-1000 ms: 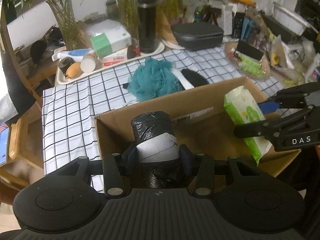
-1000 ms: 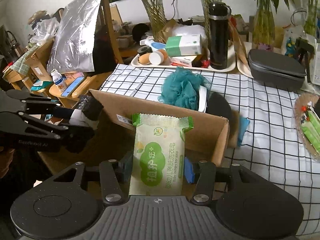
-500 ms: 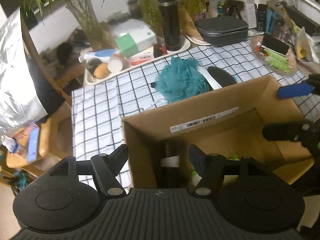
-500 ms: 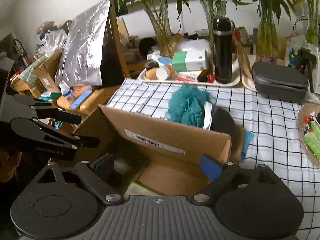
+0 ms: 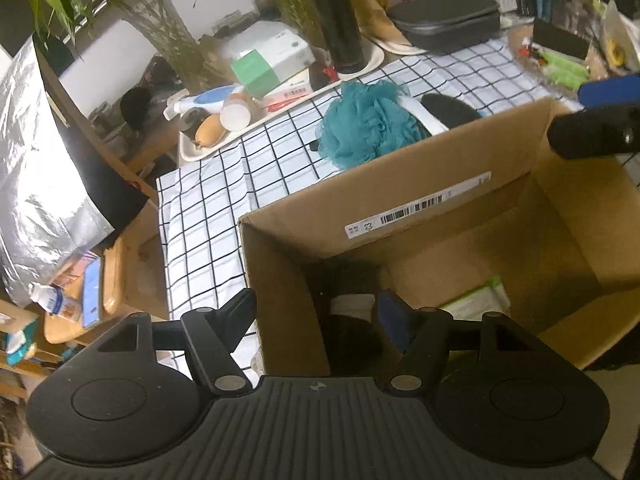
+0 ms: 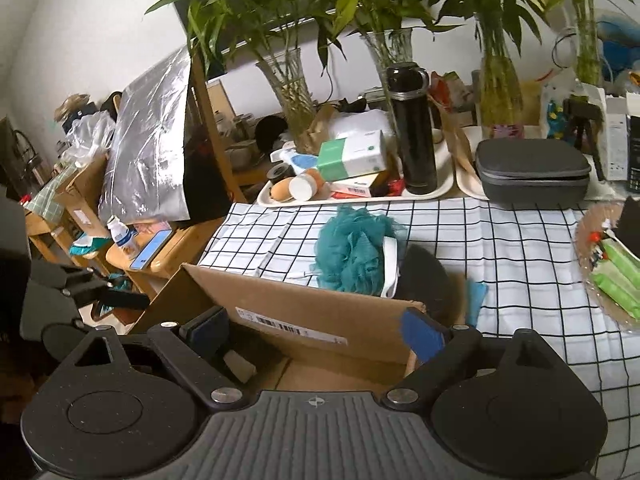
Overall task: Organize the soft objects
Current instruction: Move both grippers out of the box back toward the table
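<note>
Straddling risk: left gripper (image 5: 318, 314), jaws apart and empty, spans brown cardboard box (image 5: 420, 184) wall; lifting could snag it
Right gripper (image 6: 316, 330): wide, empty
Remaining: teal mesh bath puff (image 6: 352, 250) may catch

Soft things in and behind the box

A black roll with a white band (image 5: 352, 316) stands in the cardboard box's (image 5: 400, 184) left corner beside a green-white soap pack (image 5: 478, 300) lying flat; a teal mesh bath pouf (image 5: 366, 124) rests on the checked counter behind.

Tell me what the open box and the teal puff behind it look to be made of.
Box: plain brown cardboard, matte, going by its creased folds and stuck-on barcode label. Teal puff: apparently gathered nylon mesh, like a bath sponge, judging by its ruffled netting.
</note>
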